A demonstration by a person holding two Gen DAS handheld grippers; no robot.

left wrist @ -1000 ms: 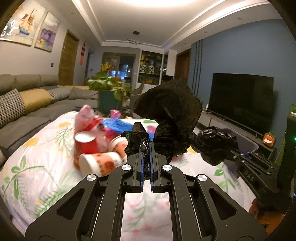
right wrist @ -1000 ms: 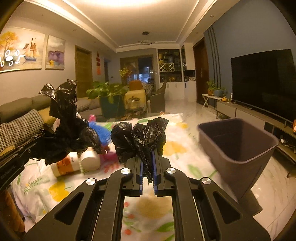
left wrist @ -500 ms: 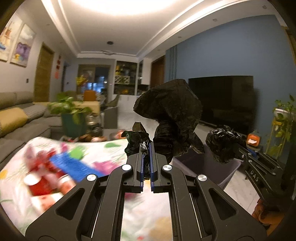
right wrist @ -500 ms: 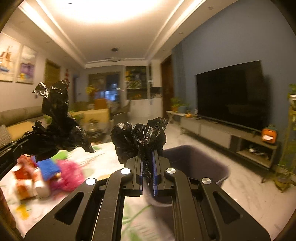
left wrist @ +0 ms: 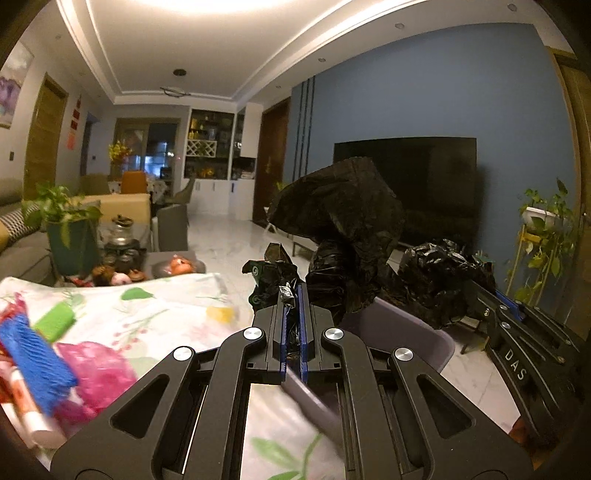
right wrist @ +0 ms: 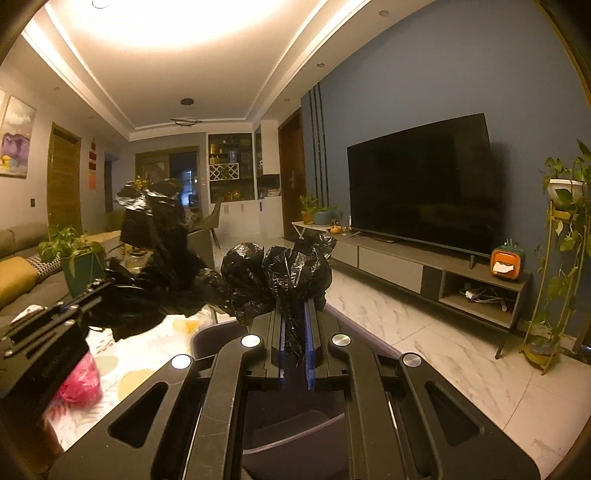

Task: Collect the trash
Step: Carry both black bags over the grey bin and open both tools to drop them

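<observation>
We see both the left gripper point(left wrist: 293, 295) and the right gripper point(right wrist: 295, 314) clenched on the crumpled black plastic bag point(left wrist: 343, 221) above the grey plastic bin point(right wrist: 295, 428), beside the floral-covered bench point(left wrist: 155, 314).

Blue wall point(right wrist: 424, 74), dark television point(right wrist: 421, 184), grey console point(right wrist: 406, 266), white marble floor point(right wrist: 443, 350), glowing ceiling light point(right wrist: 177, 18)

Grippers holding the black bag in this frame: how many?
2. The left gripper pinches one bunch of the black trash bag; the right gripper pinches another bunch, both above the grey bin.
</observation>
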